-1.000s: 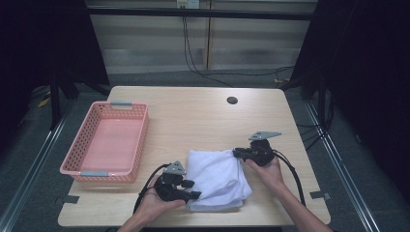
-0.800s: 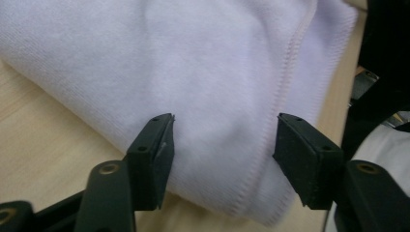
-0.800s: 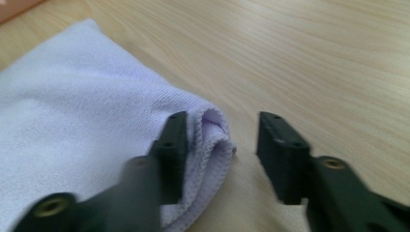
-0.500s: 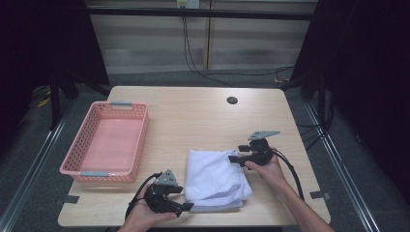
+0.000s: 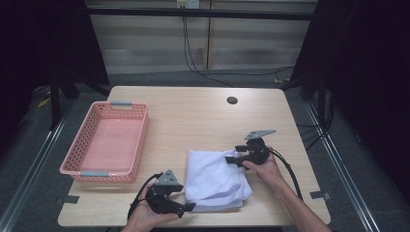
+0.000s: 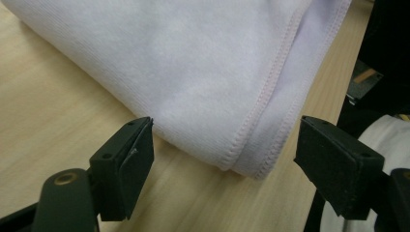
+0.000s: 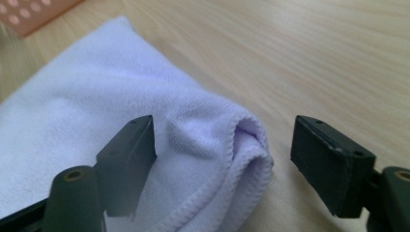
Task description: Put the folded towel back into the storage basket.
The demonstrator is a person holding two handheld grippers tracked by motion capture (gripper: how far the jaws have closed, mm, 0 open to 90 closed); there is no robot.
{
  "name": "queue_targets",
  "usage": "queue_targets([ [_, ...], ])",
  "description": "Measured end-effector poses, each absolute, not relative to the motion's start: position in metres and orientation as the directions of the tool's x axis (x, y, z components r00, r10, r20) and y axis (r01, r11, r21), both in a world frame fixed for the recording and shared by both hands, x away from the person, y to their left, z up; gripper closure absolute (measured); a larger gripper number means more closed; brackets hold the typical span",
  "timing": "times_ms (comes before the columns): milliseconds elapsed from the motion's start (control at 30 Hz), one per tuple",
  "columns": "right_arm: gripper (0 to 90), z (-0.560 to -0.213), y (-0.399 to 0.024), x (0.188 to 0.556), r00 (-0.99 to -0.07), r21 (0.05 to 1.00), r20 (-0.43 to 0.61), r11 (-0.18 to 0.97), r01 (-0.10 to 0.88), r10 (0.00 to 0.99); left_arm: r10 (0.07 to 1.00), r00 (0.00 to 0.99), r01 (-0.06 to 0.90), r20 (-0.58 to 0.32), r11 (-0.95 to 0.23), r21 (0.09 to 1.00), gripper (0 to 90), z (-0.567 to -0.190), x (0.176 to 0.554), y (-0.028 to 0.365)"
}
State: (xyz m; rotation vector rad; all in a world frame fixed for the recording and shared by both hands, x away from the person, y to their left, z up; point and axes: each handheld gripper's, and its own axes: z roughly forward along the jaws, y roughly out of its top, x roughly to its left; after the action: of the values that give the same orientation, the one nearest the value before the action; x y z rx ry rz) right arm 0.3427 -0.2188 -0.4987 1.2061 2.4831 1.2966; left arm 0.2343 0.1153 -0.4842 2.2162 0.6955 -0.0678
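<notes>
The folded white terry cloth (image 5: 215,178) lies flat on the pale wooden worktop (image 5: 193,121), close to the worktop's front edge and a little right of its middle. Far left, near the worktop's left edge, stands a pink plastic mesh basket (image 5: 77,164), well apart from the cloth. The left hand-held gripper (image 5: 186,208) sits near the front edge, just beside the cloth's front-left corner; its jaws have just been opening and now stand spread. In the left gripper view the cloth's stitched corner (image 6: 241,164) lies ahead of them, in line with the gap, touching neither pad. The right hand-held gripper (image 5: 231,158) rests at the cloth's far right corner, its jaws also just opened and spread wide. In the right gripper view the rolled hem (image 7: 241,150) sits between the jaws, pressed by neither. A small dark round hole (image 5: 232,100) marks the worktop near its far edge.
</notes>
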Motion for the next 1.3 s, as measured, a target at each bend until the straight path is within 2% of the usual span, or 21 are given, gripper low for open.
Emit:
queue_targets([
  [233, 23.6, -0.506, -0.211, 0.343, -0.704, 0.704, 0.250, 0.375, 0.604, 0.665, 0.435, 0.858, 0.497, -0.273, -0.572, 0.653, 20.6, -0.491, 0.236, 0.108],
  [300, 28.2, -0.506, -0.211, 0.343, -0.714, 0.702, 0.254, 0.383, 0.600, 0.653, 0.439, 0.852, 0.510, -0.286, -0.566, 0.648, 20.6, -0.492, 0.236, 0.106],
  [400, 29.6, -0.506, -0.211, 0.342, -0.710, 0.700, 0.261, 0.378, 0.606, 0.654, 0.440, 0.855, 0.503, -0.273, -0.579, 0.642, 23.0, -0.492, 0.236, 0.105],
  [467, 35.3, -0.505, -0.211, 0.341, -0.722, 0.701, 0.257, 0.390, 0.597, 0.643, 0.450, 0.853, 0.503, -0.263, -0.581, 0.639, 25.3, -0.492, 0.236, 0.104],
  [733, 51.5, -0.505, -0.208, 0.338, -0.726, 0.691, 0.283, 0.392, 0.608, 0.626, 0.443, 0.876, 0.453, -0.192, -0.615, 0.646, 42.0, -0.491, 0.235, 0.097],
  [800, 55.5, -0.505, -0.208, 0.338, -0.723, 0.686, 0.295, 0.388, 0.615, 0.624, 0.447, 0.872, 0.461, -0.202, -0.610, 0.645, 54.1, -0.491, 0.237, 0.098],
  [900, 62.5, -0.504, -0.207, 0.337, -0.721, 0.682, 0.299, 0.389, 0.619, 0.625, 0.439, 0.870, 0.473, -0.224, -0.616, 0.631, 62.5, -0.490, 0.241, 0.100],
  [1033, 69.0, -0.505, -0.209, 0.338, -0.701, 0.679, 0.339, 0.353, 0.644, 0.627, 0.444, 0.859, 0.496, -0.254, -0.600, 0.628, 66.4, -0.490, 0.243, 0.102],
  [1300, 72.3, -0.499, -0.212, 0.341, -0.697, 0.678, 0.351, 0.344, 0.649, 0.625, 0.421, 0.858, 0.504, -0.295, -0.580, 0.640, 68.9, -0.486, 0.249, 0.104],
])
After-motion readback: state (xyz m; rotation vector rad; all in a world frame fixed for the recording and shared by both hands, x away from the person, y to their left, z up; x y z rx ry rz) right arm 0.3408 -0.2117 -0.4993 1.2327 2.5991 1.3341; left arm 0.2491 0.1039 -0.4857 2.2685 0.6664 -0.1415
